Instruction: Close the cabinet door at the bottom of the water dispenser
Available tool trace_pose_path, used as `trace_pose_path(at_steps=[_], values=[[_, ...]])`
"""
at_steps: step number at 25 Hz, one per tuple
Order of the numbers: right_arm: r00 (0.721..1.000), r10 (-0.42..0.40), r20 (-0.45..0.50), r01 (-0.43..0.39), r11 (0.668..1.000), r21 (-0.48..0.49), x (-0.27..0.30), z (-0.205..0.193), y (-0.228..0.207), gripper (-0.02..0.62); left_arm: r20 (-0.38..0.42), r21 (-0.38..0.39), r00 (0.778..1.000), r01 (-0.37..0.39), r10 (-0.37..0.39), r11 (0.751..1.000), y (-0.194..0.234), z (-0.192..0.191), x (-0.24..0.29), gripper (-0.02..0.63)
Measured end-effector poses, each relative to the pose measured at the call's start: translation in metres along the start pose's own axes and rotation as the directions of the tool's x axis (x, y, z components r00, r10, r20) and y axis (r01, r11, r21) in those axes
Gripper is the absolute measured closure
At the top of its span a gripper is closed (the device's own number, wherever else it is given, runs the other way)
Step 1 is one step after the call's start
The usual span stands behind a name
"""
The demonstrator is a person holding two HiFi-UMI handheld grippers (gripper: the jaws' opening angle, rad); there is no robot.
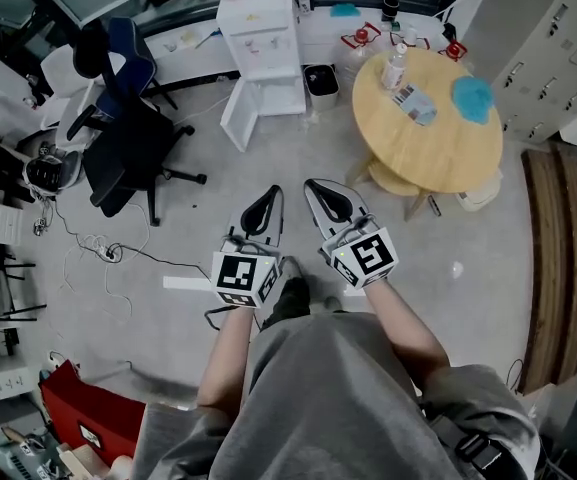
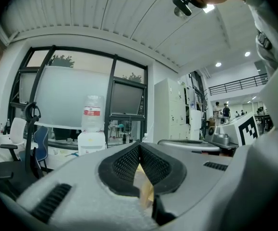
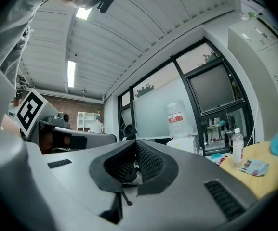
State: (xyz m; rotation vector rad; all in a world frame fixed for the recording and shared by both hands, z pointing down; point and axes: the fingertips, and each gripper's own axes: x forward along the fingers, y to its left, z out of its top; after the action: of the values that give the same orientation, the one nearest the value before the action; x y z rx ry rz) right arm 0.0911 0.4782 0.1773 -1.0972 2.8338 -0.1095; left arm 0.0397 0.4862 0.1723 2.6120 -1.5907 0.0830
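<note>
Nearest in the head view, 2 grippers are held side by side ahead of the person's grey shirt [image 1: 338,388], above the grey floor [image 1: 268,168]. The left gripper [image 1: 266,204] is closed with nothing caught in it. In the left gripper view its 2 black pads [image 2: 126,163] are seen meeting along 1 line. The right gripper [image 1: 324,198] is likewise closed on nothing, and its pads [image 3: 149,163] are shown touching in the right gripper view.

Both grippers are pointed toward the water dispenser [image 1: 260,43], which is set well beyond the jaw tips against the windowed wall. At its bottom the cabinet door [image 1: 239,120] is swung open to the left, so that the white compartment is exposed. The door is touched by neither gripper.

A dark office chair [image 1: 128,143] is placed left of the dispenser. A round wooden table [image 1: 438,148] is placed to its right, with a small bottle [image 1: 396,68] and a blue cloth [image 1: 473,96] on it. The dispenser's water jug [image 2: 92,112] is seen past the closed tips in both gripper views.
</note>
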Motion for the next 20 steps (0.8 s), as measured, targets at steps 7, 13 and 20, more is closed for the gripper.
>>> trace_pose_path(at_steps=[7,13,20], values=[[0.999,-0.015,-0.030,0.016,1.000,0.014,0.063,-0.011,-0.002,0.585,-0.014,-0.030,1.000,0.009,-0.010,0.999,0.062,-0.002,0.018,0.598],[0.998,-0.026,-0.055,0.026,1.000,0.002,0.112,-0.017,0.000,0.586,-0.020,-0.052,1.000,0.015,-0.016,0.999,0.114,-0.005,0.029,0.598],[0.997,-0.052,-0.065,0.052,0.999,-0.011,0.150,-0.022,-0.003,0.585,-0.028,-0.076,0.999,0.032,-0.034,0.997,0.156,-0.011,0.043,0.598]])
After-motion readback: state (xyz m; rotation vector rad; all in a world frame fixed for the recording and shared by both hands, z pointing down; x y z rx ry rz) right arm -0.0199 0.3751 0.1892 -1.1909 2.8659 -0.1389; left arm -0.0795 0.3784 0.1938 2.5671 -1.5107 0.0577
